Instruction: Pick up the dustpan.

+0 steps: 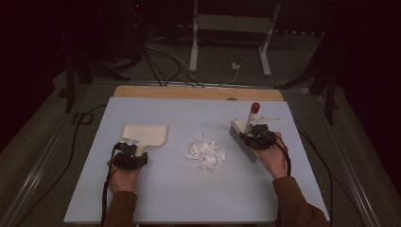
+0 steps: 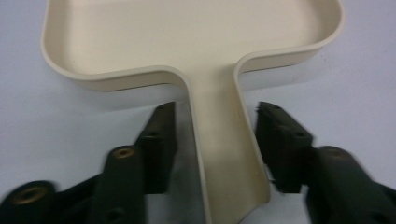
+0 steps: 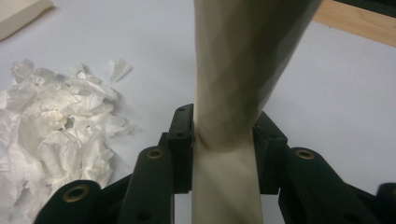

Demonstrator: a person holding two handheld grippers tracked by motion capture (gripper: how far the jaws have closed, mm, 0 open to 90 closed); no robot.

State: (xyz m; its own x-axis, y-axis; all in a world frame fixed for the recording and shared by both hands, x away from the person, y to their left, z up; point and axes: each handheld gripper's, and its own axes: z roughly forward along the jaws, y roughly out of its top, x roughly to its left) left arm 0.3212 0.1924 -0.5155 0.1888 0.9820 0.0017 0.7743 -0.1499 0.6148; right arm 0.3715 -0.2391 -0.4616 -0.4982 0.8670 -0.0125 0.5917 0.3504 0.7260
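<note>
A cream dustpan [image 1: 144,134] [image 2: 187,37] lies flat on the left of the pale blue board [image 1: 189,198], its handle pointing toward me. My left gripper [image 1: 130,153] [image 2: 217,112] straddles that handle; a thin gap shows at the left pad, so the jaws are not pressing. On the right, a hand brush [image 1: 243,142] with a red-tipped cream handle [image 3: 233,70] rests bristles down. My right gripper [image 1: 257,138] [image 3: 224,116] is shut on the handle. Between them sits a pile of torn white paper scraps [image 1: 205,153] [image 3: 56,126].
A wooden strip [image 1: 198,92] runs behind the board's far edge. Beyond it, dark cables [image 1: 161,61] trail over the floor around a white metal stand [image 1: 231,23]. Bare board lies in front of the paper pile.
</note>
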